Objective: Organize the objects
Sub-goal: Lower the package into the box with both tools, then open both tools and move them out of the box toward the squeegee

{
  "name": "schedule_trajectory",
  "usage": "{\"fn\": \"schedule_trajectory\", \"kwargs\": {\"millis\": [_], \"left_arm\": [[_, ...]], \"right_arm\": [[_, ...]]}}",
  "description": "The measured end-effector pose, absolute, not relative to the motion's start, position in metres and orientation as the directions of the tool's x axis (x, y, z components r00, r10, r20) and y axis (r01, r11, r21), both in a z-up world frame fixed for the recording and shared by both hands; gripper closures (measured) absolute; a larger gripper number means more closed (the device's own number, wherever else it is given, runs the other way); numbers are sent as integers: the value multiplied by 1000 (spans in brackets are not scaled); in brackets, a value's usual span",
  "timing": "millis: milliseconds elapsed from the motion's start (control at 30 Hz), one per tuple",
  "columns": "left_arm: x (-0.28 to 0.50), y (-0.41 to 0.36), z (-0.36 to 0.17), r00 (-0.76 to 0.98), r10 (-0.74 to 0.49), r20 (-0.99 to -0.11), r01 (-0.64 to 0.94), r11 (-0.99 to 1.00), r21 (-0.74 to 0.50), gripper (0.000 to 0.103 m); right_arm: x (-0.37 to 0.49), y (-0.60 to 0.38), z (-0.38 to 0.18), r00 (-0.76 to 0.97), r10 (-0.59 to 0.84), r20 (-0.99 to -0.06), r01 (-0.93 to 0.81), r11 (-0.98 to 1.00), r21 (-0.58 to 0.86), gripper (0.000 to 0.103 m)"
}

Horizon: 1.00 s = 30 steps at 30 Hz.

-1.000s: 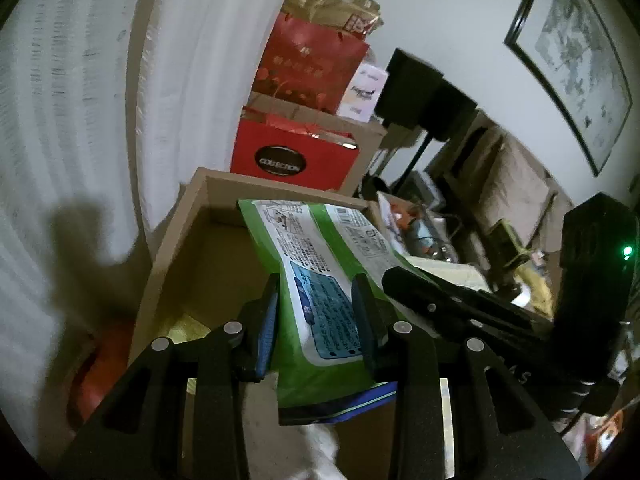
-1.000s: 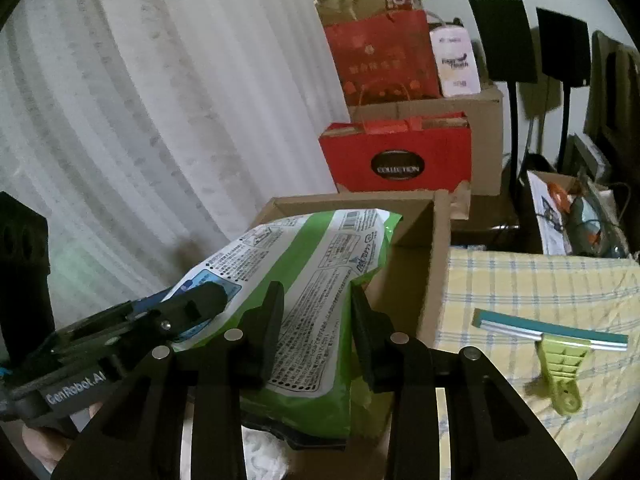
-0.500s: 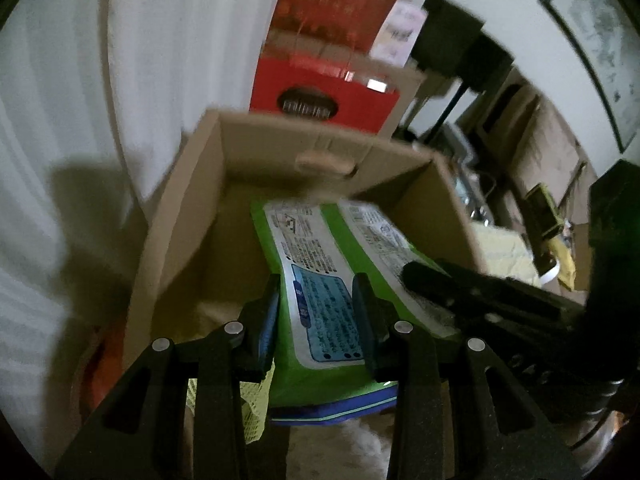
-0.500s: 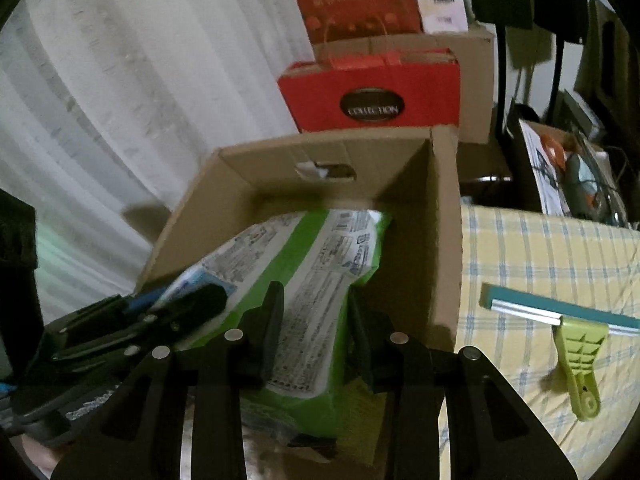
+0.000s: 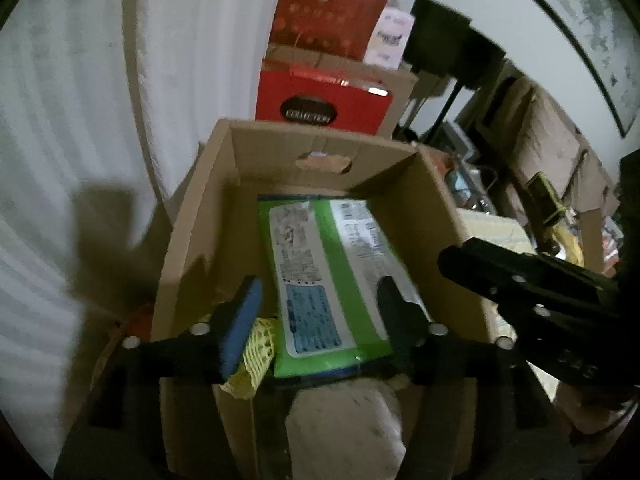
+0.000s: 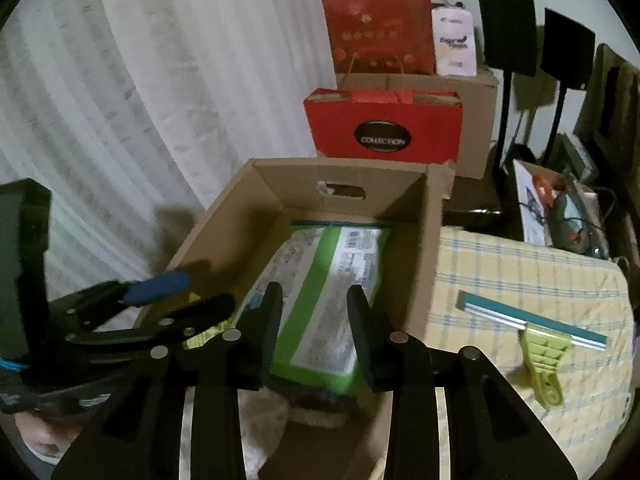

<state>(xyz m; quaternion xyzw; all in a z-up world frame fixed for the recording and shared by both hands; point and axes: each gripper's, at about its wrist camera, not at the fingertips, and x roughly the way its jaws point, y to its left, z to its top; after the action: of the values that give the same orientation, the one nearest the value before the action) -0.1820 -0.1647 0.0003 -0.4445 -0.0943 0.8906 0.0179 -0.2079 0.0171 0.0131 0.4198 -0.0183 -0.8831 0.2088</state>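
Note:
A green wet-wipe packet (image 5: 320, 248) (image 6: 332, 280) lies inside an open cardboard box (image 5: 320, 136) (image 6: 340, 168), on top of other contents. My left gripper (image 5: 320, 316) straddles the packet's near end. Its jaws are opening, and the blue pad (image 5: 240, 320) stands clear of the packet's edge. My right gripper (image 6: 316, 320) is still shut on the packet's near right part, one finger pressing on each side. In the right wrist view the left gripper (image 6: 192, 294) shows at the left with its jaws spread.
A yellow mesh item (image 5: 258, 344) and a pale bundle (image 5: 344, 420) lie in the box's near end. A teal and green squeegee (image 6: 532, 324) rests on the yellow checked cloth (image 6: 520, 272) to the right. A red bag (image 6: 384, 128) and stacked boxes stand behind; a white curtain hangs on the left.
Both grippers tipped down and lowered the packet from above the box rim into the box. The left jaws, shut on the packet before, have spread apart and let go.

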Motion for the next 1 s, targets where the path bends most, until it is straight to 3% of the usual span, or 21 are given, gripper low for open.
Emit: {"fn": "schedule_trajectory", "kwargs": {"millis": [200, 600, 733, 867, 1000], "left_arm": [[-153, -153, 24, -664, 91, -742, 47, -986, -162, 31], [-122, -125, 41, -685, 109, -720, 9, -987, -159, 28], [-114, -115, 41, -677, 122, -726, -6, -987, -161, 27], [-108, -109, 40, -672, 134, -728, 3, -983, -184, 14], [-104, -102, 39, -678, 125, -724, 9, -984, -178, 11]], "right_arm": [[-182, 29, 22, -608, -337, -719, 343, -928, 145, 61], [-144, 69, 37, -670, -268, -693, 281, -955, 97, 52], [-133, 80, 38, -683, -244, -688, 259, -962, 84, 44], [-126, 94, 38, -679, -237, -695, 228, -968, 108, 25], [-117, 105, 42, -701, -203, -683, 205, -976, 79, 21]]}}
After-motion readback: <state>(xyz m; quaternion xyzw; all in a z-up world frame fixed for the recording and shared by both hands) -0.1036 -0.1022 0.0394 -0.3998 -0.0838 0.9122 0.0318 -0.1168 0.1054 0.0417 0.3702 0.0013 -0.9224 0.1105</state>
